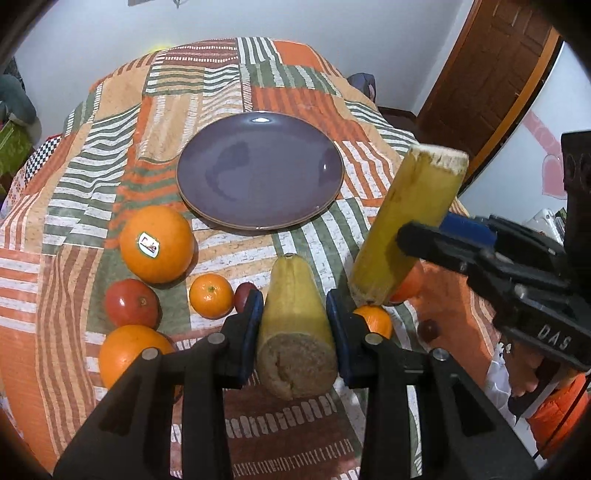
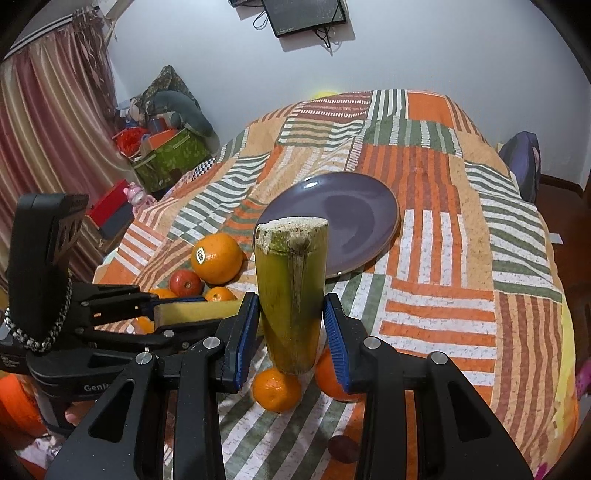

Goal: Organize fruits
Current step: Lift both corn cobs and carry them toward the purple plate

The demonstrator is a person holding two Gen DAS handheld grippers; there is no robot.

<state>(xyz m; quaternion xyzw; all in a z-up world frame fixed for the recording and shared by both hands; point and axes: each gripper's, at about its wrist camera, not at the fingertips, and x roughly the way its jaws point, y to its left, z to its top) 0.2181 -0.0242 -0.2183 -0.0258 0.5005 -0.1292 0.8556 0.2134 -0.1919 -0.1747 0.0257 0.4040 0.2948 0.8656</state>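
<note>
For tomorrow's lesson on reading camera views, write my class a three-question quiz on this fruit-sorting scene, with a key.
1. True or false: the purple plate already holds fruit.
2. What does each gripper grip?
3. The stickered orange lies: A) on the plate B) on the quilt C) in a gripper.

Key
1. False; it is bare.
2. The left gripper and right gripper each clamp a sugarcane piece.
3. B

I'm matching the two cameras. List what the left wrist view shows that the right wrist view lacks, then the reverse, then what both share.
Only the left wrist view: the brown wooden door and the cut end of the left gripper's sugarcane piece.

Only the right wrist view: the striped curtain, the wall screen and the green box.

Both: the purple plate, the stickered orange, the red fruit, the upright sugarcane piece held by the right gripper, and the patchwork cloth.
</note>
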